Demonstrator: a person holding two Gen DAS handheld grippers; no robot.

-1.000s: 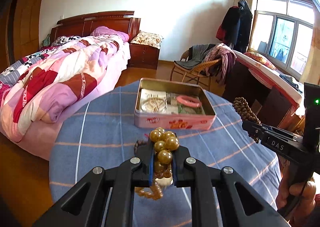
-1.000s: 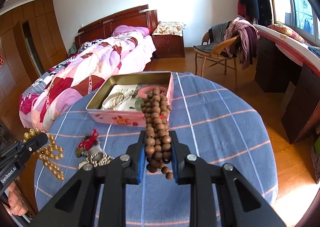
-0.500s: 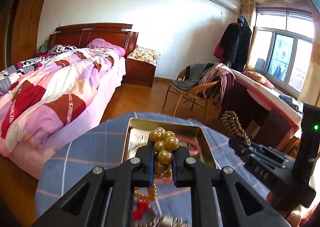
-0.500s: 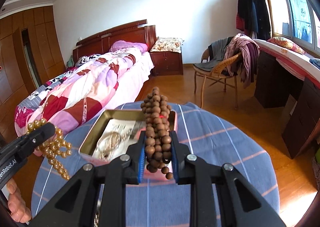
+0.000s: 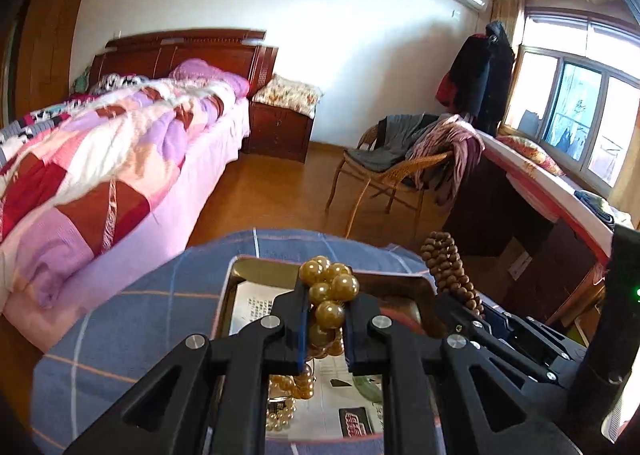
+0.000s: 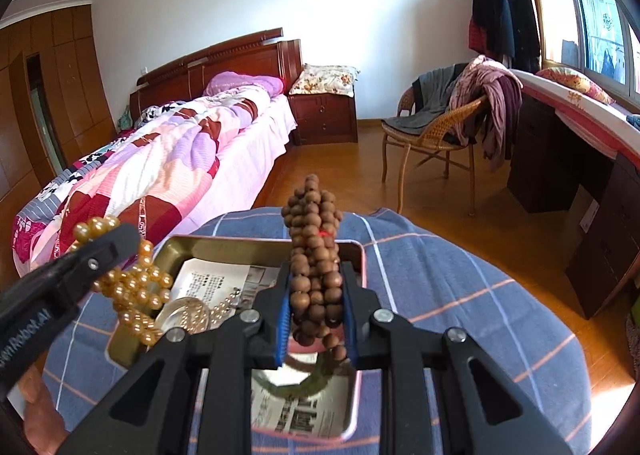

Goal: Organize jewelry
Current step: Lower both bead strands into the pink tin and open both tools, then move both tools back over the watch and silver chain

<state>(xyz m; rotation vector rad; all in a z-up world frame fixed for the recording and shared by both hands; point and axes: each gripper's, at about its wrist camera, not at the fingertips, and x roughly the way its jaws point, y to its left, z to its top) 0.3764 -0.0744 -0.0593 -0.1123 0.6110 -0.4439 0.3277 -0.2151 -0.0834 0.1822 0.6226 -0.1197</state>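
Both grippers hold beads over the open tin. Left gripper point(image 5: 326, 313) clamped on a golden bead strand point(image 5: 330, 287); beads bunch above the pads, the rest dangles into the tin point(image 5: 400, 281). Right gripper point(image 6: 316, 297) clamped on a brown wooden bead strand point(image 6: 314, 239), a red thread showing in it, the loose end hanging below the pads. Left gripper's side reads "enRobot.AI", partly cut off. Tin sits on the blue plaid tablecloth point(image 6: 460, 287), near the far edge of the tabletop; pink rim, gold inside. Inside: printed paper point(image 6: 212, 281), text too small to read, a glass disc with a gold chain point(image 6: 192, 315), a green bangle point(image 6: 304, 385).
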